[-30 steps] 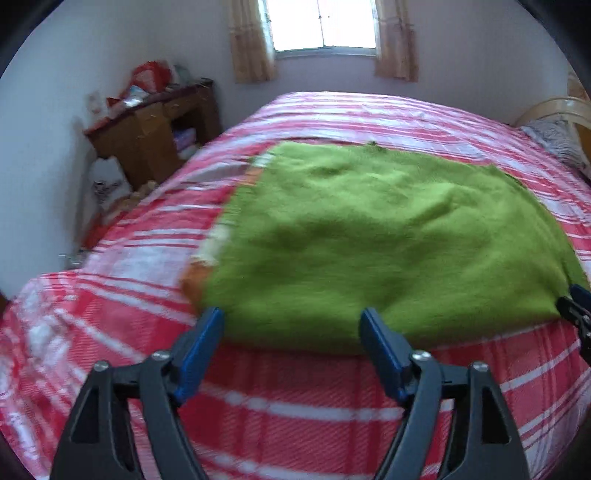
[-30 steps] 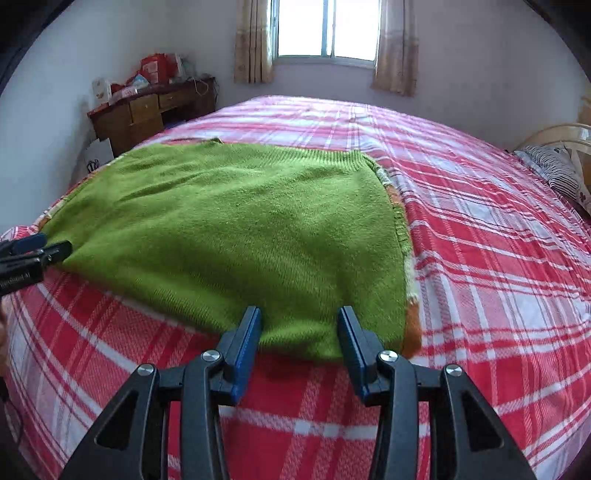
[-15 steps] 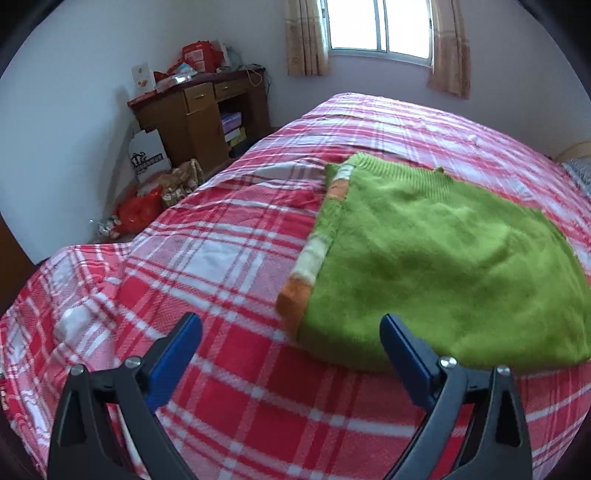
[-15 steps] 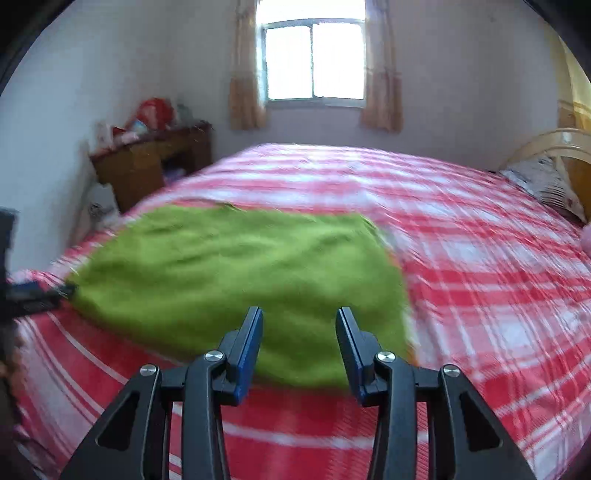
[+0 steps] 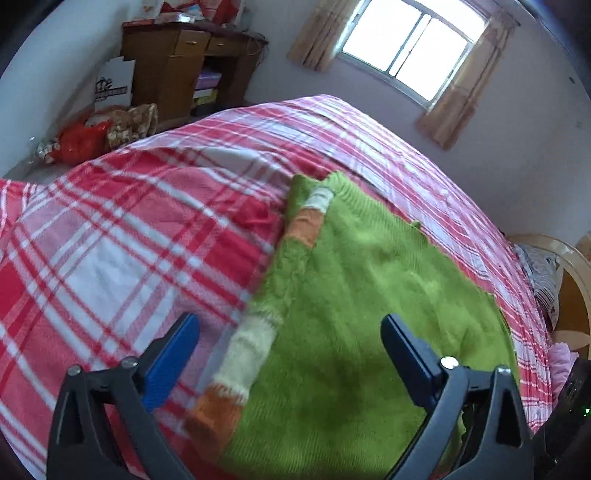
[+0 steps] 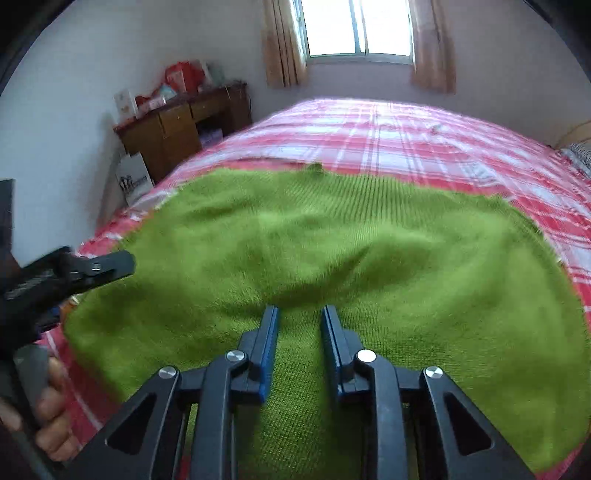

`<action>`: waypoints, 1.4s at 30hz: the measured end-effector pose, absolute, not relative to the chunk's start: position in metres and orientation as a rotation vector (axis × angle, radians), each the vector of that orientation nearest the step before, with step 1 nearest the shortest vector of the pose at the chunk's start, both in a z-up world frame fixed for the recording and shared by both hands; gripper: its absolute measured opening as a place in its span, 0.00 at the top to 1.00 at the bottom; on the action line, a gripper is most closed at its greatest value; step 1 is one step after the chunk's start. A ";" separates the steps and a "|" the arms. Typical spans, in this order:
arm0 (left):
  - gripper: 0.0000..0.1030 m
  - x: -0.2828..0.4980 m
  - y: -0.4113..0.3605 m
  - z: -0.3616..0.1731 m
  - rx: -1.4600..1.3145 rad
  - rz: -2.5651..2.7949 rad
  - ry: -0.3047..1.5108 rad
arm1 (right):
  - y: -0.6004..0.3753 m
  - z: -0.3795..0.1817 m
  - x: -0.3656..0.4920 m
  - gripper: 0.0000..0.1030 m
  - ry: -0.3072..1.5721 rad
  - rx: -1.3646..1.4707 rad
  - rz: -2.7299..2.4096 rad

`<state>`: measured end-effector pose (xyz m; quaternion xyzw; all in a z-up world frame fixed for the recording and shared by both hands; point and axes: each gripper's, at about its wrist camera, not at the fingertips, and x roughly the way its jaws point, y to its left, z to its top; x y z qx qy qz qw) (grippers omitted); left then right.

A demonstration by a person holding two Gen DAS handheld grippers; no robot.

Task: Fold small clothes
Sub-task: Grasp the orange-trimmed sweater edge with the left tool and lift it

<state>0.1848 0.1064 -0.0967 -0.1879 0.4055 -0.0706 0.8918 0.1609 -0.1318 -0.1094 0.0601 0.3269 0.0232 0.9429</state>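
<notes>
Sweater (image 5: 362, 295): green knit, flat on the red plaid bed (image 5: 122, 236); fills lower right of the left wrist view and centre of the right wrist view.
Sleeve (image 5: 255, 343): orange and cream bands along the sweater's left edge, lower centre of frame.
Left gripper (image 5: 290, 332): jaws spread wide, nothing between them, over the sleeve edge.
Right gripper (image 6: 300, 314): jaws apart with a narrow gap, released, low over the sweater's middle.
Desk (image 6: 177, 129): wooden, upper left, against the wall.
Window (image 6: 356, 26): top centre, curtained.
</notes>
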 end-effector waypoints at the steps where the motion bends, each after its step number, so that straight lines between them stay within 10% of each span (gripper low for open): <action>1: 0.02 0.185 0.105 -0.098 -0.397 -0.147 0.844 | -0.133 -0.111 0.161 0.75 0.665 0.129 0.051; 9: 0.14 0.189 0.111 -0.097 -0.537 -0.209 0.807 | -0.141 -0.114 0.158 0.75 0.652 0.173 0.073; 11: 0.54 0.196 0.110 -0.098 -0.576 -0.233 0.825 | -0.142 -0.114 0.158 0.75 0.651 0.176 0.075; 20: 0.79 0.196 0.103 -0.091 -0.517 -0.195 0.820 | -0.146 -0.113 0.156 0.75 0.642 0.210 0.094; 42: 0.86 0.160 -0.002 -0.070 -0.140 -0.378 0.707 | -0.173 -0.110 0.145 0.75 0.662 0.331 0.220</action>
